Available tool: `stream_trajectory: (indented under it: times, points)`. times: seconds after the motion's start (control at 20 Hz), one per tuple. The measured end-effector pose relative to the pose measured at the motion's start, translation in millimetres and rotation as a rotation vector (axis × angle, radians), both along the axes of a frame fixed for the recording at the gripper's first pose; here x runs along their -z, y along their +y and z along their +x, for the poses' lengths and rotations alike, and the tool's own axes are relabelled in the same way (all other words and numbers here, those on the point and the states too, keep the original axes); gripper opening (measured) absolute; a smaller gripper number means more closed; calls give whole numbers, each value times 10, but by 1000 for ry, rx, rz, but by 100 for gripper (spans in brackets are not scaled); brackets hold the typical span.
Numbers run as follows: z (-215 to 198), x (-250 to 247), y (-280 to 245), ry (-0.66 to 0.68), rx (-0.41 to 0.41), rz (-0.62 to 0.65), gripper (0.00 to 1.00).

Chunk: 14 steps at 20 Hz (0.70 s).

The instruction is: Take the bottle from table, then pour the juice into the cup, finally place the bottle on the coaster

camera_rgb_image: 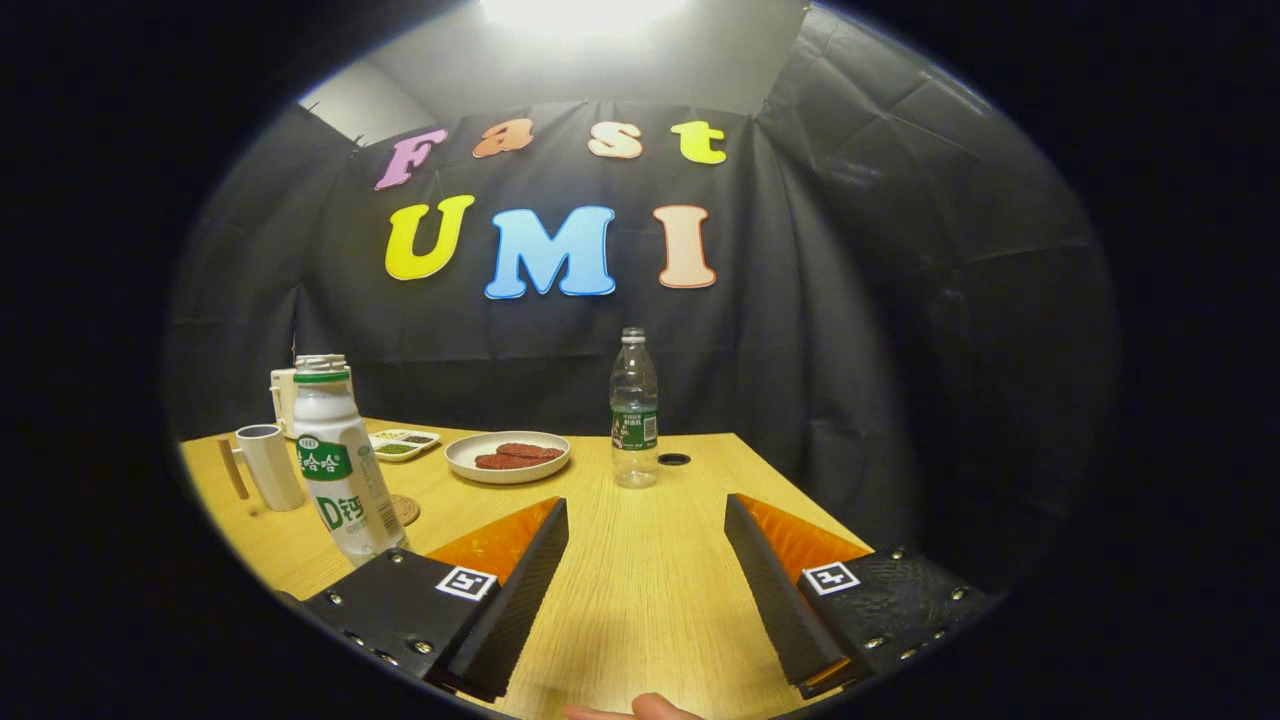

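Gripper point(645, 560) is spread wide with nothing between its fingers, just bare wood of the counter point(640, 600) in the gap; so the grab hasn't happened yet. Which bottle counts as "the juice" is a guess on my part; the white bottle point(338, 460) with the green label and foil cap stands upright just past the outer side of the left finger, almost touching it, so it's off to the left rather than in the gap; I'd say the gripper needs to slide left and square up on that upright body. Clear water bottle point(634, 410) stands dead ahead, well beyond the fingers, also upright; if that's the target it's a straight push forward instead.

Cup point(272, 465) with a wooden handle sits behind the white bottle to the left; coaster point(404, 509) peeks out just behind the white bottle's base; plate point(507, 457) with reddish patties is further back, small sauce tray point(403, 443) beside it. Somebody's fingertip point(640, 709) shows at the near edge. Black cloth walls the booth all round.
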<state>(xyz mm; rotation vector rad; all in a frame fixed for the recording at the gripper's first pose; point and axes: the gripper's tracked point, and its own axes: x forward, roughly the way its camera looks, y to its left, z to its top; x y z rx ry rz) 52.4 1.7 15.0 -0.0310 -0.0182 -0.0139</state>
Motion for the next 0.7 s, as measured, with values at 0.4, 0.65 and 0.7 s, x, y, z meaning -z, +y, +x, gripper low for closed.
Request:
stream_trajectory:
  times: [0.4, 0.65, 0.7]
  points:
    - [-20, -485, 102, -78, 18, -107, 96]
    - [-345, -645, 190, -81, 15, -46, 96]
    - [-409, -646, 183, -77, 18, -45, 96]
